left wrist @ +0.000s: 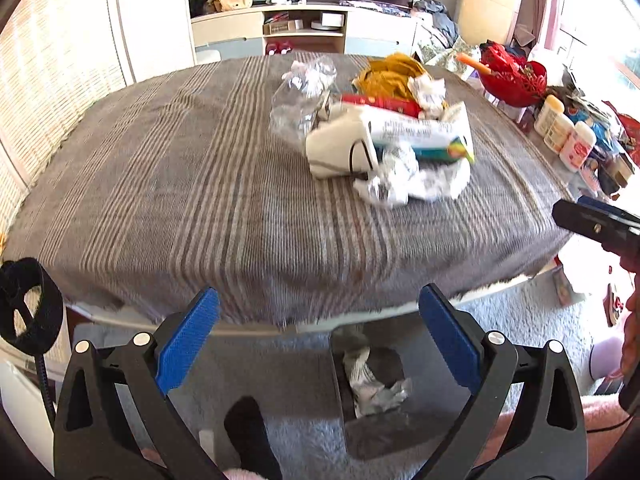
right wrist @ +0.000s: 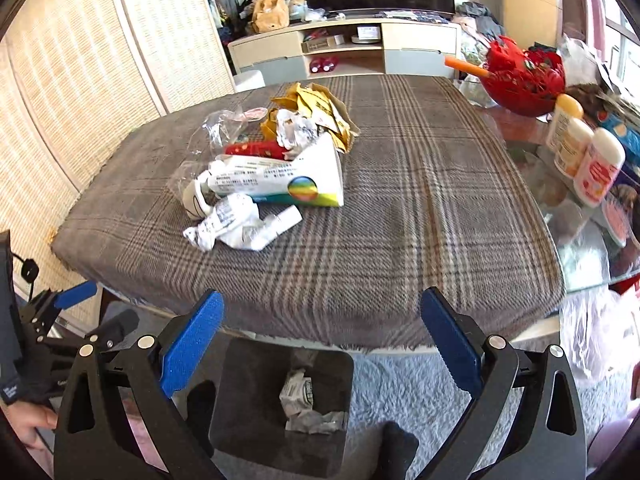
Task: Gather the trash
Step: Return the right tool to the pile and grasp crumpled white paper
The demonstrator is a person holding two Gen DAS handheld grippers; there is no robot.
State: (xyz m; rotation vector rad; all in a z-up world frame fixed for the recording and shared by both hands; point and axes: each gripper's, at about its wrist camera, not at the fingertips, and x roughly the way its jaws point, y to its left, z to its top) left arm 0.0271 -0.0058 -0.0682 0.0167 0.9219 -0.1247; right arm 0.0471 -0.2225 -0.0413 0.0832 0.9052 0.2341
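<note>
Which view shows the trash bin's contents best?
The right wrist view: the bin opens squarely between the fingers, with crumpled paper plainly inside. The left wrist view shows the bin off-centre and blurrier.

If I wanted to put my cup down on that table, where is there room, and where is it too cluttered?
The checked cloth is bare along its near edge and its whole right half, between the trash pile and the bottles. The strip left of the pile is also free. The far-left middle is crowded with trash, and the glass edge beside the red basket is packed.
</note>
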